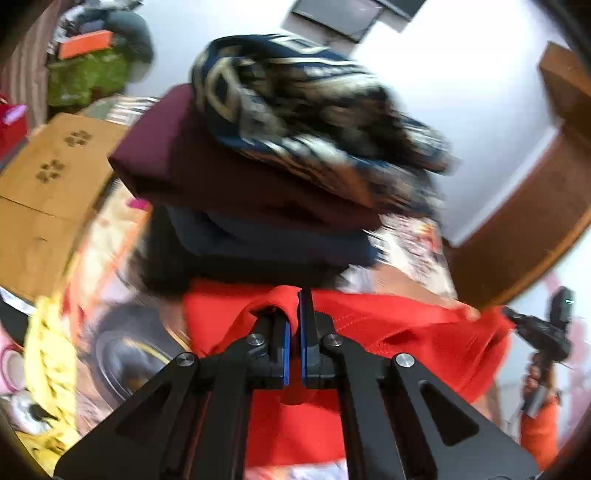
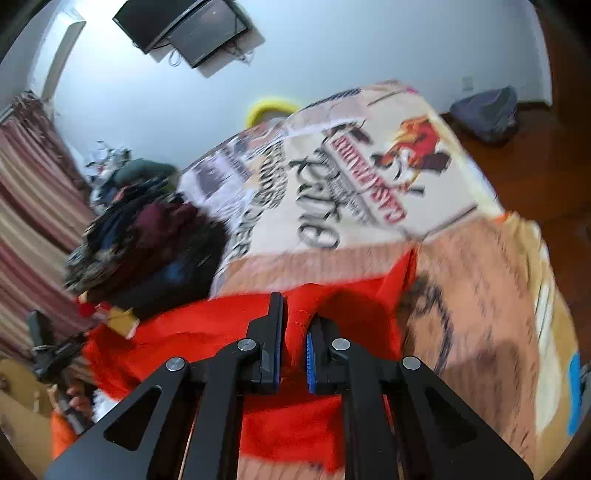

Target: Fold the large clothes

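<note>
Both grippers pinch the red garment (image 1: 388, 325) along one edge, lifted just above the printed bedspread (image 2: 480, 266). Left gripper (image 1: 295, 325): jaws nearly closed on a red fold. Right gripper (image 2: 293, 325): jaws clamped on a bunched fold.

Step, by my reading: carrying the held edge over for a fold. Next calls for both ends kept level and taut, then laid down evenly.

Left view alone shows the stack (image 1: 258, 177) of folded clothes close ahead, patterned piece on top, boxes beside. Right view alone shows the open bedspread, wall screen (image 2: 184, 29), floor. Heavy motion blur.
</note>
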A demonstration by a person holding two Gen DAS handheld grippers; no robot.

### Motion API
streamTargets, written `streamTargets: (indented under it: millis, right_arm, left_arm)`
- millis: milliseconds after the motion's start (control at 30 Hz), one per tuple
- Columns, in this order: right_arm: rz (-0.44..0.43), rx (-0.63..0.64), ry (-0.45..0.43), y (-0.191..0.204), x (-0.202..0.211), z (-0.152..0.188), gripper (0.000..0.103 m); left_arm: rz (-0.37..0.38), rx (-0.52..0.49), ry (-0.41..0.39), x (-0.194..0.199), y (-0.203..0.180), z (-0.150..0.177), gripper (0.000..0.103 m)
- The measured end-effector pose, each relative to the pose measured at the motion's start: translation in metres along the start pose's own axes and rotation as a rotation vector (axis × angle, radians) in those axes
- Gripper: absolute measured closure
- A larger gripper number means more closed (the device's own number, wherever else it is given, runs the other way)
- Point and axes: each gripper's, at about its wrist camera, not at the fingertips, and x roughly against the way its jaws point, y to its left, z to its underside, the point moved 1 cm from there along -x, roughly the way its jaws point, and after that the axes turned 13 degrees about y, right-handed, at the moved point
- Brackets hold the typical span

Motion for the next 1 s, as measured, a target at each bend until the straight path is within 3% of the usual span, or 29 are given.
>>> streamTargets:
  millis: [100,233,300,367,433,533,633,767,867,1000]
  right_arm:
    - [0.041,-0.02,-0.024,-0.006,-0.012,-0.01,0.094]
    - [0.023,-0.083,-0.004,-0.012,-0.02,-0.015,0.087]
    - [0.065,-0.089,-0.019,-0.008,-0.014,-0.013,0.079]
    - [0.11,-0.065,-0.063,-0.001,-0.001,-0.01,0.069]
    - [0.153,-0.022,-0.108,0.007,0.014,-0.009,0.057]
    - [0.184,0.041,-0.116,0.017,0.026,-0.005,0.042]
    - [0.217,0.09,-0.074,0.021,0.03,0.006,0.029]
    - [0.242,0.118,0.044,0.012,0.02,0.031,0.029]
    - [0.247,0.095,0.129,-0.005,0.007,0.052,0.029]
    - [0.218,0.051,0.231,-0.026,-0.013,0.075,0.029]
  left_arm:
    - [-0.125,0.043,0.003,-0.022,0.014,-0.014,0.101]
    - [-0.117,0.086,0.06,-0.043,0.026,-0.012,0.099]
    - [-0.135,0.074,0.069,-0.045,0.025,-0.006,0.092]
    - [-0.173,0.049,0.06,-0.039,0.021,-0.002,0.069]
    - [-0.18,0.012,0.031,-0.029,0.013,-0.002,0.057]
    - [-0.17,-0.049,0.001,-0.009,0.001,0.002,0.05]
    - [-0.212,-0.104,-0.016,0.008,-0.011,0.014,0.035]
    - [-0.23,-0.12,0.036,0.007,-0.006,0.037,0.031]
    - [-0.222,-0.056,0.118,-0.007,0.017,0.06,0.031]
    - [-0.118,0.08,0.226,-0.022,0.048,0.092,0.031]
